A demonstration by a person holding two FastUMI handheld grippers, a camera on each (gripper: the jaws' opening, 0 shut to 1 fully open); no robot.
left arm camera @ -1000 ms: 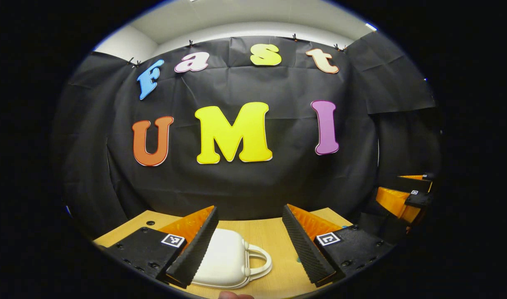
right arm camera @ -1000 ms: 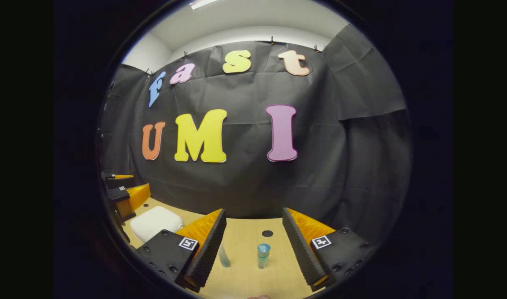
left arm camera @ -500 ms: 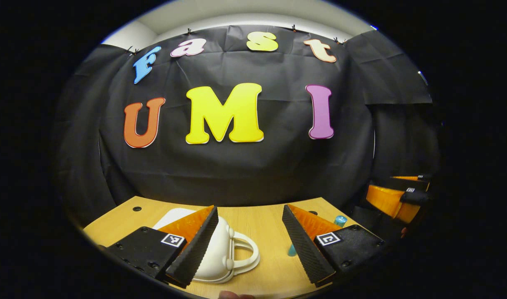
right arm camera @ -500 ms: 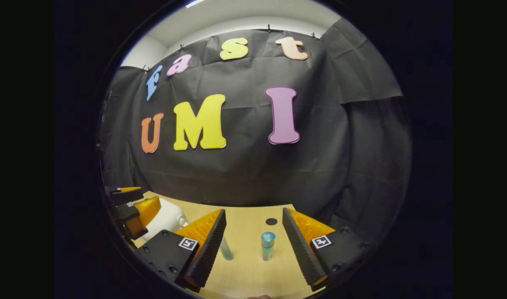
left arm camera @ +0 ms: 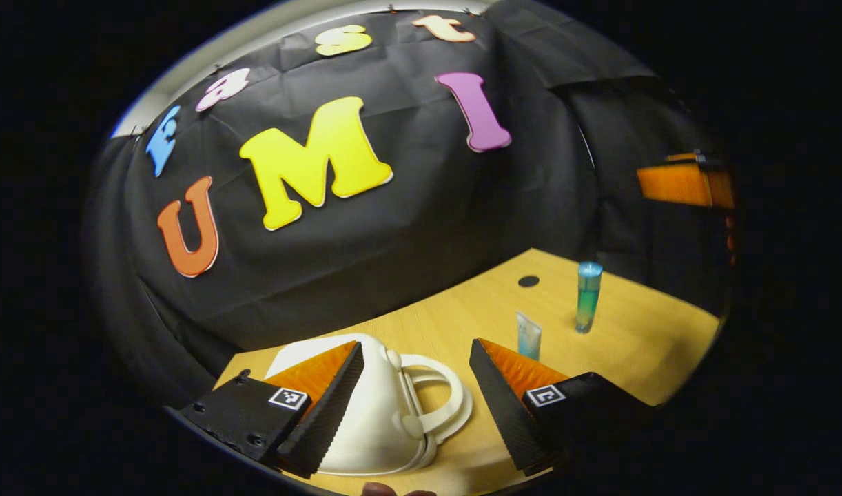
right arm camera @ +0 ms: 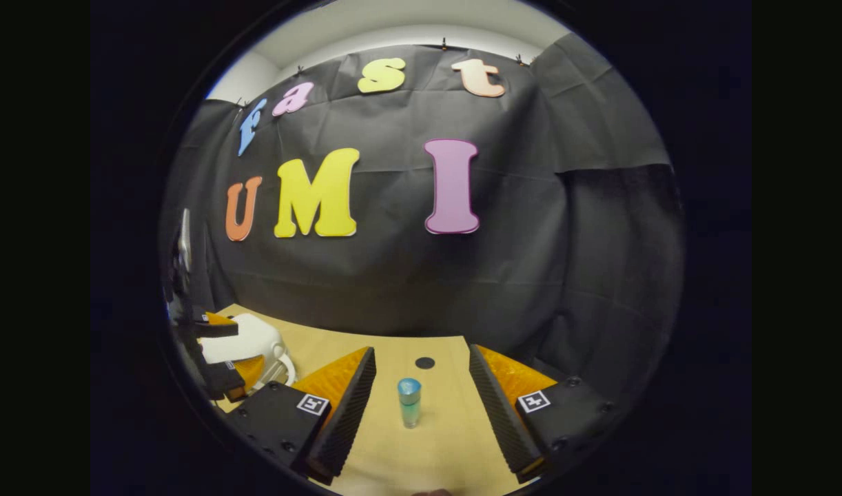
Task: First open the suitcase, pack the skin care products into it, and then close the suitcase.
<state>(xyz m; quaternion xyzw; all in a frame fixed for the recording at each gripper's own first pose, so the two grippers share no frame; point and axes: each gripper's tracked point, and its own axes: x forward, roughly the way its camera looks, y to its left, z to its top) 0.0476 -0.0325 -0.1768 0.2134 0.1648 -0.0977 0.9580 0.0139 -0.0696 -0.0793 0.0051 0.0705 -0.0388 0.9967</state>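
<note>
While suitcase (left arm camera: 366, 413) sits shut, left gripper (left arm camera: 415, 406) (jaws apart) hovers nr handle (left arm camera: 438, 399).

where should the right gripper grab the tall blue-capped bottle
Probably mid-body, below the cap. The bottle stands upright on the table, clear on both sides, squarely ahead of the open right gripper. A level approach from the front, one finger passing each side of its slim round body, looks best.

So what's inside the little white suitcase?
You can't see inside: the white suitcase is closed on the wooden table. The blue bottle and small tube stand outside it, on the table.
</note>
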